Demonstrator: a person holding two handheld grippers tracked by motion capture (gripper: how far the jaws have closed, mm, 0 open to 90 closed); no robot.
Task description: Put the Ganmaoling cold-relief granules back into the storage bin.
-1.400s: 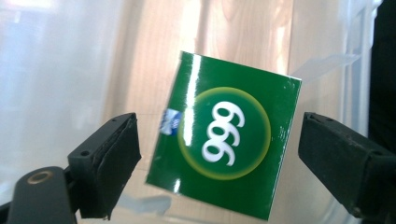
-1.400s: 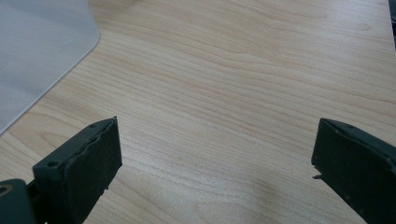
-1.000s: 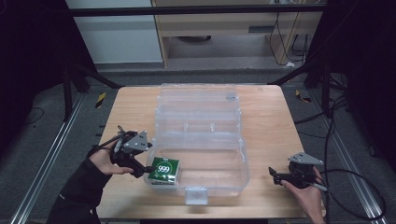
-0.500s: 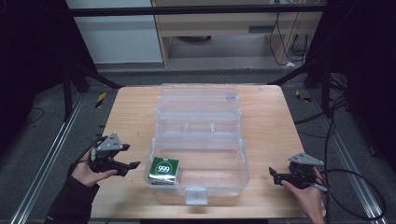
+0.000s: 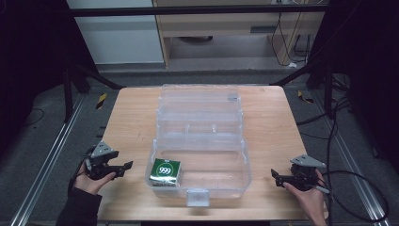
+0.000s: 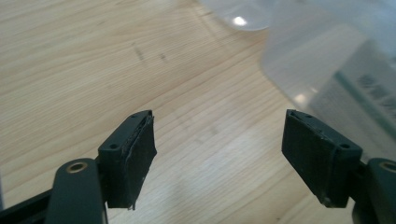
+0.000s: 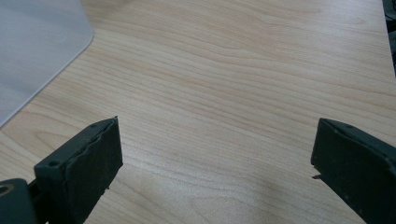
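Green box (image 5: 165,171): one; clear case (image 5: 201,141): one

I noted a pale wood-grain table (image 5: 127,117), a clear colourless plastic box (image 5: 200,136), a green packet (image 5: 165,171) marked 999 in white, and black gripper jaws.

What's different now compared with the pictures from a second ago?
The left gripper has drawn back from beside the green box toward the table's left edge, jaws open and empty. The green box still sits in the clear plastic case; the right gripper has stayed put, open.
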